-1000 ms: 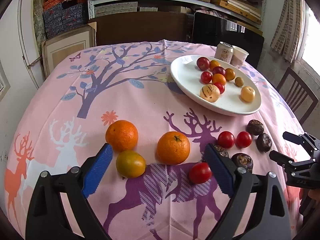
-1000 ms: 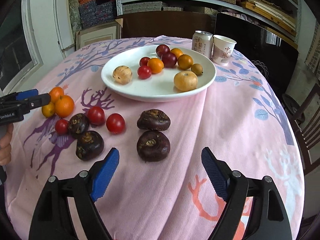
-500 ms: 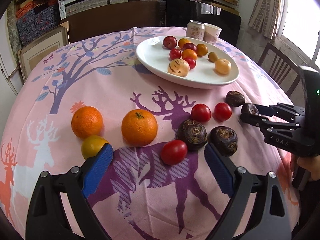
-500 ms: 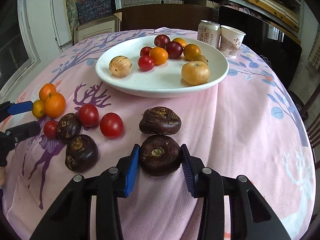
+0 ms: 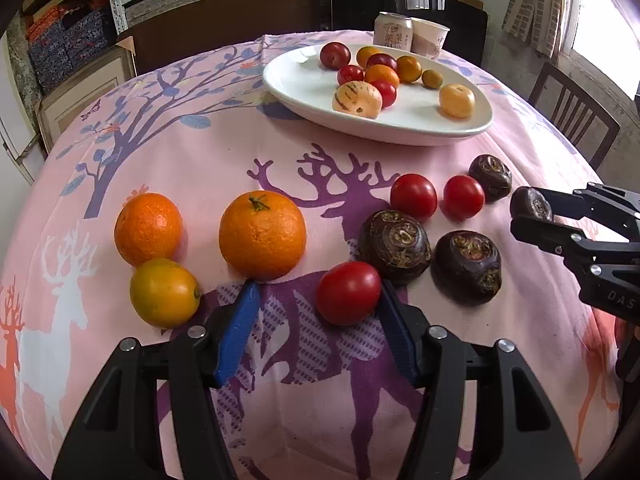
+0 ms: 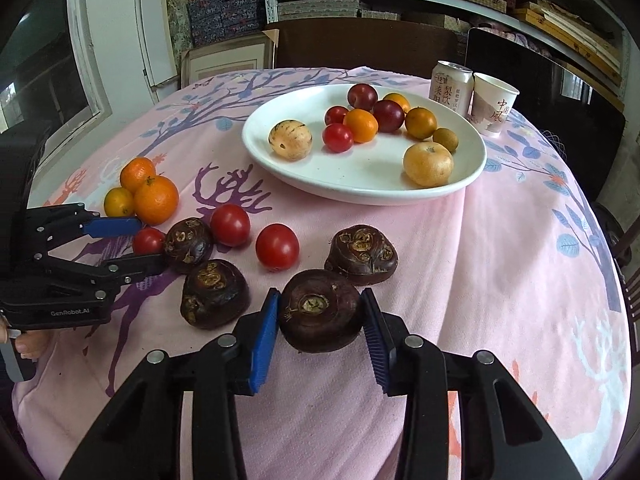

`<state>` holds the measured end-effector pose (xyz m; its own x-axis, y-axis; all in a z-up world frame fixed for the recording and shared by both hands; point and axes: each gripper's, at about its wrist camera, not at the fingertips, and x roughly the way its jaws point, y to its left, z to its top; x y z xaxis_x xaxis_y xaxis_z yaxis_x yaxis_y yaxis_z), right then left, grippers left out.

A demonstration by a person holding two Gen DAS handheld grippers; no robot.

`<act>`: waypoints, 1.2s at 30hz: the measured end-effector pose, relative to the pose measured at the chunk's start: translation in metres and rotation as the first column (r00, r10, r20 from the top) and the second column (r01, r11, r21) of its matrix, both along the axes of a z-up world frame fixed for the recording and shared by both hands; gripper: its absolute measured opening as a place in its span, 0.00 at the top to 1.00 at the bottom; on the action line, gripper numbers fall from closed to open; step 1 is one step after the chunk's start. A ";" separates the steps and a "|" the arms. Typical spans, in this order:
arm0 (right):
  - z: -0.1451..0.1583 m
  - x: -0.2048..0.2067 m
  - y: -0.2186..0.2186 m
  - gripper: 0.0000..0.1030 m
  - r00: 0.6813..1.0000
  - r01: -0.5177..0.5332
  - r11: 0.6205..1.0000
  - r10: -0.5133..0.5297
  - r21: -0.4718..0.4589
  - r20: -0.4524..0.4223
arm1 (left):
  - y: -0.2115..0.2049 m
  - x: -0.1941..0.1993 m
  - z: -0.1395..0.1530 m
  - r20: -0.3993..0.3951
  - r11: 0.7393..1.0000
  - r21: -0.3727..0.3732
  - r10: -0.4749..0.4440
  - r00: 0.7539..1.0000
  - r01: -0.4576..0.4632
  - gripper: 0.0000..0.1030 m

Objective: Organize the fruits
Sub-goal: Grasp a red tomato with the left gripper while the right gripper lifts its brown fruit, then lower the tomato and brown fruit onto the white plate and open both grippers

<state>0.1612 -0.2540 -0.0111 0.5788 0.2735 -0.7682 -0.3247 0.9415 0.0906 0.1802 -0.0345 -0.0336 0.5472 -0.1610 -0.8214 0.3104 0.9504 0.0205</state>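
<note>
The right claw (image 6: 320, 322) was clamped on a dark water chestnut (image 6: 320, 316), its blue pads pressed against both flanks with the stem scar facing the camera, so the round body sat squarely between flat faces and probably would not roll out. The left claw (image 5: 316, 320) was closing around a red tomato (image 5: 348, 293); its right pad touched the fruit, while the left pad stood well clear, so nothing was gripped yet. Just ahead of that claw lay a large orange (image 5: 262, 235), with a second orange (image 5: 148, 229) and a yellow citrus (image 5: 164, 293) off to its left. Two more chestnuts (image 5: 394, 246) and two tomatoes (image 5: 413, 197) sat ahead to its right. The loose fruit lay in rough clusters by kind on the counter (image 6: 500, 248), likely awaiting transfer. The white plate (image 6: 360, 184), far ahead of both claws, already held a mixed pile, which suggested it was the collecting spot. Beyond it stood a can (image 6: 450, 87) with Chinese lettering that seemed to name a pear drink, and a paper cup (image 6: 493, 105) printed "中国风". The left claw's body read "GenRobot.AI"; the right one showed "DAS".
</note>
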 end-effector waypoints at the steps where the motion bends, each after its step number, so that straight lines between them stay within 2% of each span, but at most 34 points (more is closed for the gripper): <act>1: -0.001 0.000 0.000 0.60 1.000 -0.001 1.000 0.001 -0.001 -0.003 | -0.001 0.000 0.001 0.008 1.000 -0.002 -0.004 1.000 0.004 0.51; 2: -0.001 0.001 0.000 0.60 1.000 -0.001 1.000 0.001 -0.002 -0.007 | -0.001 -0.001 0.003 0.015 1.000 -0.019 -0.019 1.000 0.019 0.68; 3: -0.003 0.002 0.000 0.60 1.000 0.000 1.000 0.000 0.000 -0.012 | -0.002 -0.001 0.005 0.016 0.998 -0.042 -0.035 0.999 0.036 0.73; 8: -0.004 0.004 -0.005 0.60 1.000 0.020 1.000 -0.019 0.016 -0.015 | -0.008 -0.006 0.005 0.041 0.999 -0.006 -0.051 0.998 0.051 0.73; 12: 0.000 0.003 -0.010 0.60 0.999 0.036 0.999 -0.036 0.030 0.010 | -0.005 -0.008 0.012 0.047 0.999 -0.028 -0.045 0.998 0.046 0.73; 19: 0.009 0.001 -0.007 0.60 0.997 0.025 0.998 -0.029 0.054 0.067 | 0.003 -0.018 0.057 0.157 0.993 -0.119 0.014 0.988 0.004 0.73; 22: 0.012 -0.001 -0.004 0.60 0.995 0.015 0.998 -0.020 0.057 0.093 | -0.004 -0.017 0.069 0.176 0.995 -0.095 0.031 0.984 -0.014 0.73; 27: 0.030 -0.004 -0.006 0.60 0.989 0.031 0.994 -0.045 0.101 0.139 | -0.019 -0.002 0.086 0.167 0.995 -0.076 0.073 0.983 -0.061 0.73; 32: 0.056 0.009 -0.004 0.60 0.985 0.012 0.999 -0.020 0.045 0.171 | -0.029 0.027 0.095 0.132 0.989 -0.126 0.090 0.987 -0.073 0.73; 36: 0.064 0.030 -0.009 0.60 0.984 0.032 0.998 -0.042 0.060 0.175 | -0.037 0.061 0.090 0.087 0.980 -0.176 0.106 0.991 -0.089 0.73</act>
<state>0.1915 -0.2630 0.0531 0.7140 0.2900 -0.6372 -0.3056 0.9480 0.0890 0.2417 -0.0719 0.0568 0.6414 -0.2367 -0.7297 0.2205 0.9680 -0.1202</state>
